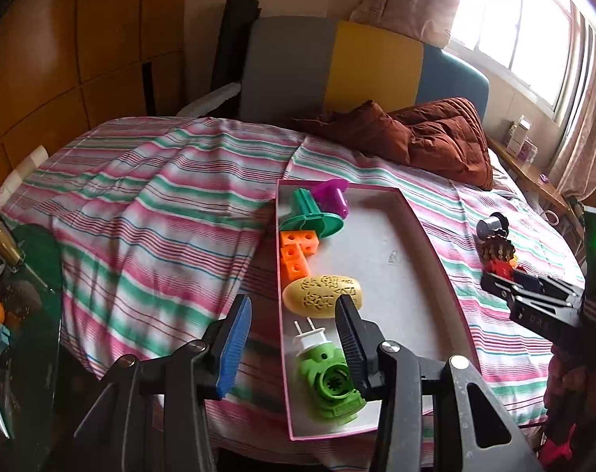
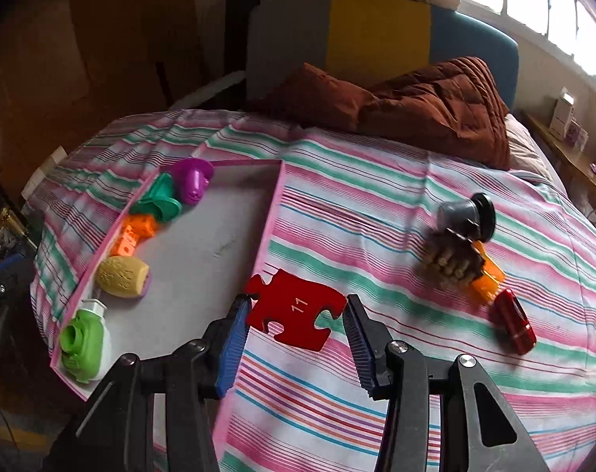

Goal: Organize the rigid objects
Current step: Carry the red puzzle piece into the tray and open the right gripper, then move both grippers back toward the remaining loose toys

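Right gripper (image 2: pixel 296 320) clamped edge-on across red puzzle piece (image 2: pixel 296 308), jaws part-way apart at the piece's width; piece held just above striped bedsheet (image 2: pixel 376 236), right beside pink tray (image 2: pixel 276 212); best carried left over the rim, kept flat, lowered onto bare tray floor clear of yellow egg-shaped toy (image 2: pixel 122 276) and green plug-in toy (image 2: pixel 85 344); release only once resting. Left gripper (image 1: pixel 292 332) part-open, empty, hovering over tray's near left edge; worth keeping clear.
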### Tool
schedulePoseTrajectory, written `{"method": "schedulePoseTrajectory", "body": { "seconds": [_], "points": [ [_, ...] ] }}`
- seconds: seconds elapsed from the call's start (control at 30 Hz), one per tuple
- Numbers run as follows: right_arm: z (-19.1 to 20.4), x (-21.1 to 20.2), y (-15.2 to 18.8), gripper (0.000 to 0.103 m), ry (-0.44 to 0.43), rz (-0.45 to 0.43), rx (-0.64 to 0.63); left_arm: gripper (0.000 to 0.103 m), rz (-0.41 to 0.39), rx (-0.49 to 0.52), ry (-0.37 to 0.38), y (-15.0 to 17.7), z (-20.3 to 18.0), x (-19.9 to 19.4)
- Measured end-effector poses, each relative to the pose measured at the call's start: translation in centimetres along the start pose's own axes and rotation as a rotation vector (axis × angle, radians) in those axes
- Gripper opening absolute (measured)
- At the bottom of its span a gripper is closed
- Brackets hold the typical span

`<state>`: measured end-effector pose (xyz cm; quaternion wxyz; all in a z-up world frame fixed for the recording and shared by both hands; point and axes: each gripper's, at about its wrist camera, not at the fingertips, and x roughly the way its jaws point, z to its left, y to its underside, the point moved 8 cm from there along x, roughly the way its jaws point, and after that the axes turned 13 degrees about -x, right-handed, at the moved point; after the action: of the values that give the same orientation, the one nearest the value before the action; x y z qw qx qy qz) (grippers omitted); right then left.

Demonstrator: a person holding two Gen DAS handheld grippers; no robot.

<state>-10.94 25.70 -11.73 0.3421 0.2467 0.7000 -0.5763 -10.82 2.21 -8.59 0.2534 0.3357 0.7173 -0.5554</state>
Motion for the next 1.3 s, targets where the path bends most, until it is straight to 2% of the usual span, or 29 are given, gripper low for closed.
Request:
{"method": "schedulePoseTrajectory", "body": {
  "seconds": [0.23, 0.47, 1.0, 1.1, 1.2, 1.3],
  "points": [
    [4.0, 1.9, -3.9, 0.048, -0.069, -0.018, -0.019, 0.045, -0.010, -0.030, -0.017, -0.1, 1.7, -0.3],
    [6.8, 4.9, -6.2, 0.048, -0.111, 0.013, -0.017, 0.045, -0.002, -0.068, -0.032, 0.0, 3.5, 0.0],
    [10.5, 11.3, -6.8, 0.050, -0.128, 0.133, -0.019, 0.045, 0.004, -0.076, -0.051, -0.2, 4.4, 0.4],
    [10.5, 11.0, -6.6, 0.050, -0.131, 0.118, -0.010, 0.045, 0.001, -0.075, -0.056, -0.2, 4.5, 0.4],
    [10.3, 10.1, -6.6, 0.059, -0.138, 0.097, -0.005, 0.045, 0.001, -0.083, -0.061, -0.3, 4.6, 0.4],
    [10.2, 9.1, -6.7, 0.060, -0.130, 0.071, -0.017, 0.045, -0.004, -0.081, -0.061, -0.3, 4.5, 0.2]
  ]
}}
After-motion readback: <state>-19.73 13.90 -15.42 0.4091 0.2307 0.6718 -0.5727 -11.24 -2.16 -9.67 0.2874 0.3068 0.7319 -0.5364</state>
